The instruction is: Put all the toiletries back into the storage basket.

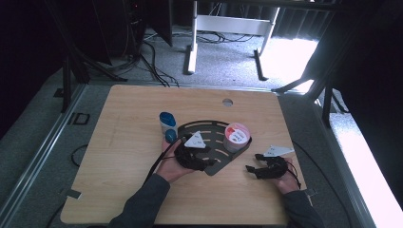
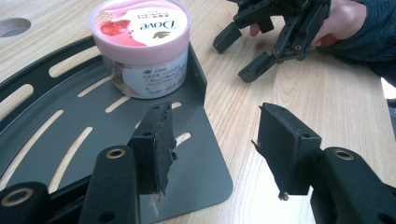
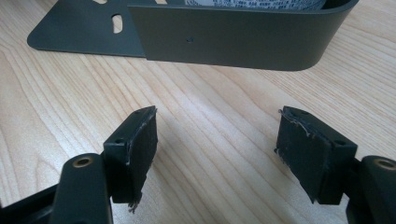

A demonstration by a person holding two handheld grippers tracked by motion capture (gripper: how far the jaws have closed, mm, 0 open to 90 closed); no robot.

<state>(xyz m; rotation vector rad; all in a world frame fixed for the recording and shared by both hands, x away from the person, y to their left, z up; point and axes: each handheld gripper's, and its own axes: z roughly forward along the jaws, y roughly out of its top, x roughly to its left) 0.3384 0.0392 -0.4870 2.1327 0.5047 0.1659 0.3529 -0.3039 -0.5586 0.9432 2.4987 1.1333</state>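
A black slotted tray (image 1: pixel 212 129) lies mid-table, and a pink Dove tub (image 1: pixel 236 137) stands upright at its right end. A blue bottle (image 1: pixel 167 126) stands just off the tray's left edge. My left gripper (image 1: pixel 208 164) hovers over the tray's near corner, open and holding nothing. In the left gripper view its jaws (image 2: pixel 215 112) straddle the tray's (image 2: pixel 56 140) corner, with the tub (image 2: pixel 140 46) beyond them. My right gripper (image 1: pixel 253 163) rests on the wood right of the tray, open and empty. Its jaws (image 3: pixel 218 114) face the tray's outer wall (image 3: pixel 233 42). It appears as the far gripper (image 2: pixel 236 58) in the left gripper view.
The wooden table (image 1: pixel 133 180) has a round cable hole (image 1: pixel 227 101) near its far edge. Bare wood lies to the left, to the right and in front of the tray. Beyond the table are desk legs and cables on the floor.
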